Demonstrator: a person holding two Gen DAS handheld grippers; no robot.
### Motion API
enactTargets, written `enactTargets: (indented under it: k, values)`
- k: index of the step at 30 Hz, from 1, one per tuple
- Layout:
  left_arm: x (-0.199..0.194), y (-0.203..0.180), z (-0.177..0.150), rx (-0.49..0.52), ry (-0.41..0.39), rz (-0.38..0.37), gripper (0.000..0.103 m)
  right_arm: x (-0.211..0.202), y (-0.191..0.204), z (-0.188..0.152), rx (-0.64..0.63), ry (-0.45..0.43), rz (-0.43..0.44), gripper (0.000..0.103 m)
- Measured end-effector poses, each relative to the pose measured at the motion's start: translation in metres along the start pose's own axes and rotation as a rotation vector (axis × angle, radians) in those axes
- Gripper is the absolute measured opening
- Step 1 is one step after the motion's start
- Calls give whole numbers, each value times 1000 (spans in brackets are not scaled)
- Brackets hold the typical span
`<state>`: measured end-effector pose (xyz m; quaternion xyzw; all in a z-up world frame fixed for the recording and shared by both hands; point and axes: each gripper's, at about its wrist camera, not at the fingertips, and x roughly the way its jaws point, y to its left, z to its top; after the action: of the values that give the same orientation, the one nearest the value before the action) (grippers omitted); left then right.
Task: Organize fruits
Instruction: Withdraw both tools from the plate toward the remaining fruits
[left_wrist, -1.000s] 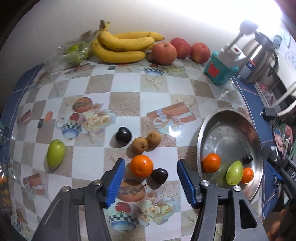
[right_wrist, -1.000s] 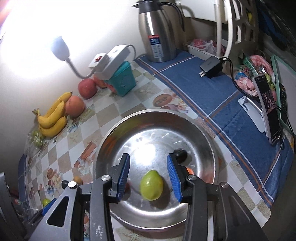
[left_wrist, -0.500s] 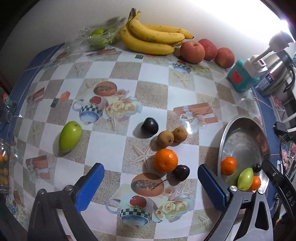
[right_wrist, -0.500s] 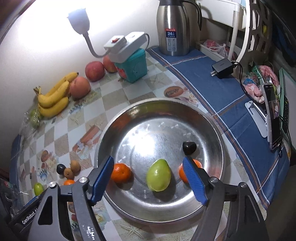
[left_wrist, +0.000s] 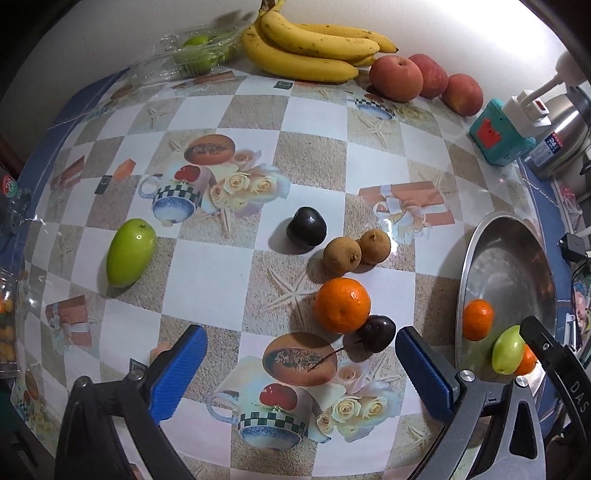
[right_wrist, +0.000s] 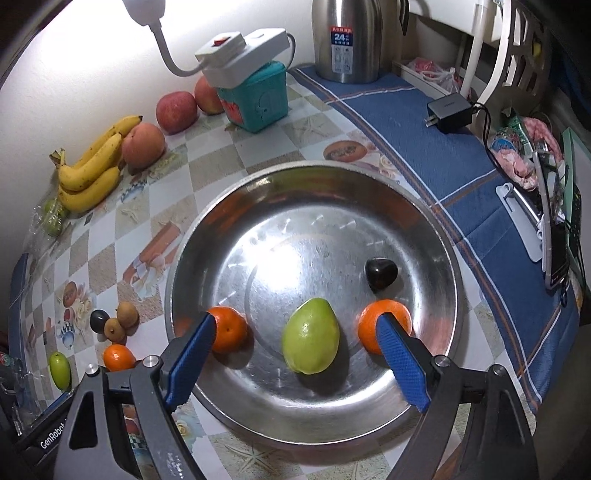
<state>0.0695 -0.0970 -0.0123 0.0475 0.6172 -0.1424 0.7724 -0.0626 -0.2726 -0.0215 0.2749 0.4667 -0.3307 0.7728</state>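
Tablecloth (left_wrist: 207, 280) in a checked print of teacups, roses and starfish covers the table, with a blue striped cloth (right_wrist: 436, 147) over its right end. A round steel pan (right_wrist: 369, 398) sits where the two cloths meet and holds four fruits: a green mango (right_wrist: 310, 341) near the middle, a tangerine (right_wrist: 229, 328) to its left, a second tangerine (right_wrist: 373, 325) to its right, and a dark plum (right_wrist: 380, 273) just behind that one.

The right gripper (right_wrist: 295, 360) hangs over the near side of the pan, its blue-padded jaws opening; the green mango lies in the gap between them, touched by neither pad. The left gripper (left_wrist: 299, 373) hovers over the tablecloth with its jaws spread to their widest and nothing in their grasp.

Along the wall lie a bunch of bananas (left_wrist: 310, 48), three red apples (left_wrist: 397, 79) and a clear bag of green fruit (left_wrist: 195, 55). A steel thermos jug (right_wrist: 347, 40) stands on the blue cloth, a teal box (right_wrist: 258, 98) beside it with a white switch unit (right_wrist: 240, 53) on top.

Loose on the checked cloth, a second green mango (left_wrist: 129, 253) lies well apart to the left. Near the centre sit an orange tangerine (left_wrist: 341, 304), a dark plum (left_wrist: 306, 230), two touching brown longans (left_wrist: 356, 251), and a stemmed dark cherry (left_wrist: 376, 332) touching the tangerine, just inside the left gripper's right pad.
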Motion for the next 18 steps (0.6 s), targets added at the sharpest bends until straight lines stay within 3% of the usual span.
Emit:
enactTargets:
  k: [3, 6, 18]
  values:
    - [0, -1, -1, 5, -2, 1, 103, 3, -1, -1, 0, 3, 0, 90]
    - [3, -2, -1, 7, 3, 11, 103, 6, -2, -1, 0, 6, 0, 98]
    - [-2, -3, 2, 29, -32, 3, 103, 7, 0, -1, -10, -12, 6, 98]
